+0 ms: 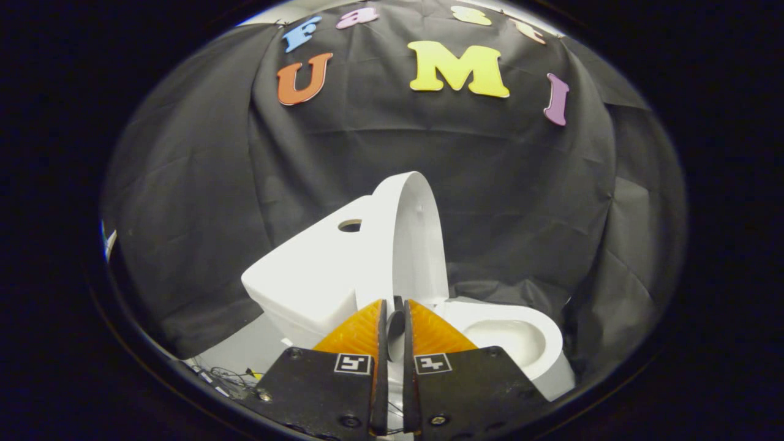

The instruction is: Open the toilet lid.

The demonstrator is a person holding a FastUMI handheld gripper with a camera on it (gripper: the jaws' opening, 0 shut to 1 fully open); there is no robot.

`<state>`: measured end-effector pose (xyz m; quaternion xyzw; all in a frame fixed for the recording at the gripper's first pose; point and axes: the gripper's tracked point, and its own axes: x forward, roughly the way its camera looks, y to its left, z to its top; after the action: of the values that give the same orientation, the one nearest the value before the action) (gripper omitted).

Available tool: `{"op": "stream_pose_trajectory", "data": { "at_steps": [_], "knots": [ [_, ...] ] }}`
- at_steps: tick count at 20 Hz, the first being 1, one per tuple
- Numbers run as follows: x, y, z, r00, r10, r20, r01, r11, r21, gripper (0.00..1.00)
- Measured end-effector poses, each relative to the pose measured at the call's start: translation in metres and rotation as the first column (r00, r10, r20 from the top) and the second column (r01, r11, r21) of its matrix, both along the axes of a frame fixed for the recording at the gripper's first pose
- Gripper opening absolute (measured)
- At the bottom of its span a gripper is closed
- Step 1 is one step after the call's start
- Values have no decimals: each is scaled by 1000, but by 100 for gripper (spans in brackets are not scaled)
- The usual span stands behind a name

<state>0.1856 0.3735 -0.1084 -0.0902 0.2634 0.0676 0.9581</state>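
The white toilet lid (409,239) stands raised and nearly upright, leaning back toward the white tank (306,275). To the right of the lid the bowl (511,337) lies uncovered. My gripper (395,312) is at the lid's lower near edge. Its two fingers are almost together, with a thin shadowed strip of the lid's rim pinched between them. The fingers hide the lowest part of the lid and its hinge.
The tank has a round hole (350,225) in its top. Loose wires (229,375) lie on the pale floor left of the toilet. Black cloth hangs close behind and around the toilet.
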Motion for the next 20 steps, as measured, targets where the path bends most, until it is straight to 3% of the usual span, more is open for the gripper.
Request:
{"op": "stream_pose_trajectory", "data": {
  "at_steps": [6, 10, 12, 13, 14, 15, 18, 20],
  "knots": [
    [0, -2, 1, 1000, -20, 16, 20, 1000, -12, 14],
    [-2, 0, 0, 999, 31, 12, -31, 999, 24, 22],
    [-3, 0, -3, 999, 46, -22, -44, 996, 80, 32],
    [-3, 1, -2, 998, 51, -35, -47, 994, 104, 44],
    [-4, 1, -1, 997, 56, -47, -50, 991, 122, 47],
    [-8, 2, 1, 996, 68, -57, -60, 988, 142, 58],
    [-14, 3, 7, 994, 101, -47, -92, 983, 162, 77],
    [-16, -2, 13, 993, 111, -34, -104, 981, 167, 79]
  ]
}}
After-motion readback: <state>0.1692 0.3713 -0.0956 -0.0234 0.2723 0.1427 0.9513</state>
